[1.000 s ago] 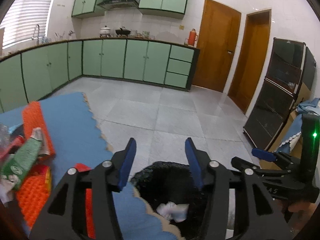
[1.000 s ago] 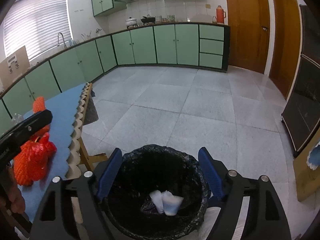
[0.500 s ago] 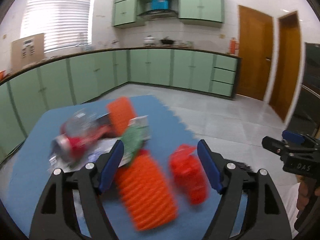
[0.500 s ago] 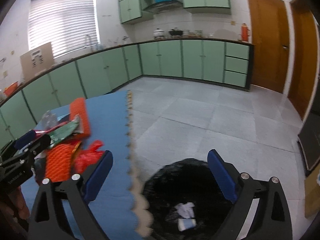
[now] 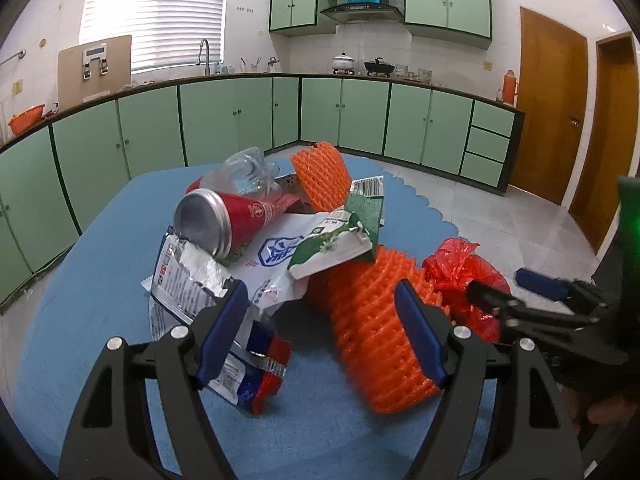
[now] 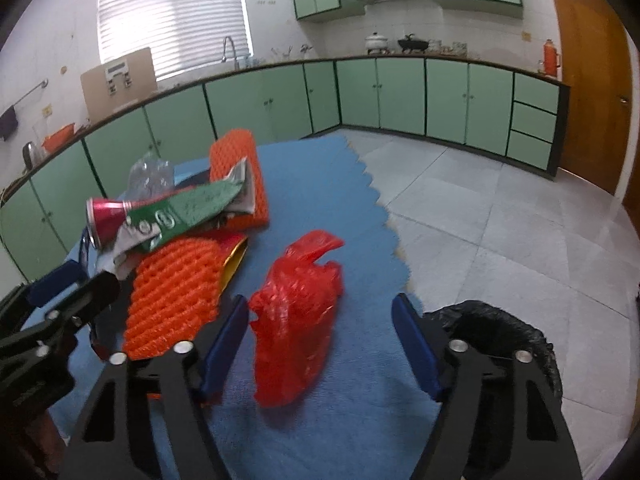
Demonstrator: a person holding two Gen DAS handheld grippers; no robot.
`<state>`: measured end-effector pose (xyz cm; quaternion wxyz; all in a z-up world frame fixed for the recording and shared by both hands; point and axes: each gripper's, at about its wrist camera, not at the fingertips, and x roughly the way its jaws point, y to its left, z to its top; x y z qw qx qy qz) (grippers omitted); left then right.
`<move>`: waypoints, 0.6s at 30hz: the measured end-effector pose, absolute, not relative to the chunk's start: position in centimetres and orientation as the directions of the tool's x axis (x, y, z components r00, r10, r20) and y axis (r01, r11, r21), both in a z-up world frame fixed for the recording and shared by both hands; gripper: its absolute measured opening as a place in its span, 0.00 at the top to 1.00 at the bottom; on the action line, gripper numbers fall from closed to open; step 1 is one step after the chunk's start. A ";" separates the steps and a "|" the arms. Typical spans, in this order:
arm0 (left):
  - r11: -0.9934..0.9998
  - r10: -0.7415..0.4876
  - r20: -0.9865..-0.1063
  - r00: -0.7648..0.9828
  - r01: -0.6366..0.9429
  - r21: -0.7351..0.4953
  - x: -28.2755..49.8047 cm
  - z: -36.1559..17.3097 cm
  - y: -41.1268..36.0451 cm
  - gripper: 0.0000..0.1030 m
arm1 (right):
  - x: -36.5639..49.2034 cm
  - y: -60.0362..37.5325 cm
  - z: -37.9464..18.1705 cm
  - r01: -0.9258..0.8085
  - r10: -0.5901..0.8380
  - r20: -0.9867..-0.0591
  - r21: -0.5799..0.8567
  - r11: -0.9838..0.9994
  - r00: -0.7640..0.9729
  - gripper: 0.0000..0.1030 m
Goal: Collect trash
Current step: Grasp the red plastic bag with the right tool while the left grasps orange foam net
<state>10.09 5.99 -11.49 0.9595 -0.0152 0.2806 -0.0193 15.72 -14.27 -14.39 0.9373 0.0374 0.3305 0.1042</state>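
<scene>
While wrappers crowd it, orange netting lies close.

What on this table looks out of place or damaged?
Litter is heaped on the blue mat: a red can on its side, a crushed clear bottle, torn wrappers, orange foam netting. A crumpled red plastic bag lies apart from the heap, between the open right gripper's fingers.

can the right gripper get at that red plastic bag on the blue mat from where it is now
Probably yes: the right gripper is open, the red plastic bag lies between its fingers, apart from the trash pile.
</scene>
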 end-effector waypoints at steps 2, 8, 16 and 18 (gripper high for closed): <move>0.999 -0.050 -0.541 0.839 0.031 -0.044 10.1 -11.7 6.0 0.29 | 15.9 -14.2 -15.0 -0.191 0.243 -0.629 0.150 0.970 0.739 0.55; 0.997 -0.074 -0.544 0.836 0.059 -0.046 9.9 -12.3 4.8 0.29 | 15.8 -14.5 -15.4 -0.233 0.290 -0.635 0.175 0.957 0.716 0.82; 0.991 -0.131 -0.551 0.824 0.118 -0.059 9.3 -12.5 2.1 0.29 | 14.8 -18.4 -13.4 -0.156 0.232 -0.599 0.176 0.972 0.767 0.84; 0.991 -0.133 -0.553 0.823 0.129 -0.047 9.2 -12.6 1.3 0.29 | 14.7 -19.3 -12.9 -0.144 0.221 -0.593 0.174 0.974 0.775 0.84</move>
